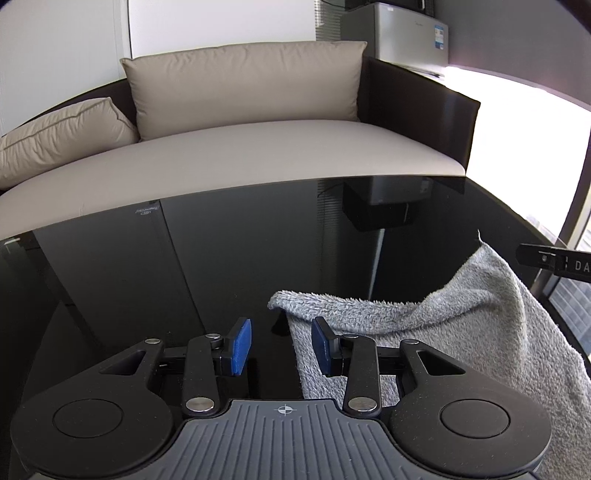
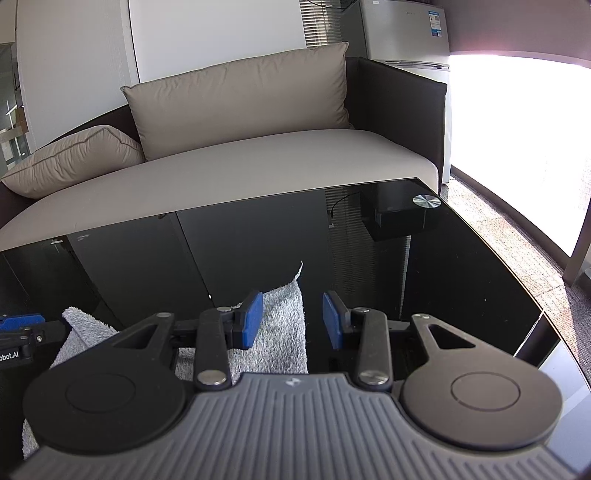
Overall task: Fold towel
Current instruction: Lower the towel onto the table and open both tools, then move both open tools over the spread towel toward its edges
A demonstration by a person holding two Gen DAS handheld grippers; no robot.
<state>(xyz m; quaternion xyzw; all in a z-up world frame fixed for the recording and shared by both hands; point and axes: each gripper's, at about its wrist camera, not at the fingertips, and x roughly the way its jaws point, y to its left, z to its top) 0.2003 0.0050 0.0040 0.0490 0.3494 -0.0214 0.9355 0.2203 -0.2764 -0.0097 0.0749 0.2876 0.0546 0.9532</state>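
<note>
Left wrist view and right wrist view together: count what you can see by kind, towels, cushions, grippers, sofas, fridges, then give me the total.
Towels: 1, the grey towel
Cushions: 2, the back cushion and the side cushion
Grippers: 2, the left gripper and the right gripper
Sofas: 1, the sofa
Fridges: 1, the fridge
Total: 7

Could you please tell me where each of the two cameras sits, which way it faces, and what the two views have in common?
Left wrist: sits on the left gripper, looking forward and down across the black glass table to the sofa; its jaws stand open, the grey towel right of them, the other gripper's tip at the right edge.
Right wrist: sits on the right gripper, facing the same way; jaws open over the towel's right edge, the left gripper at the lower left.
Shared: table, towel, sofa, silver fridge.
</note>
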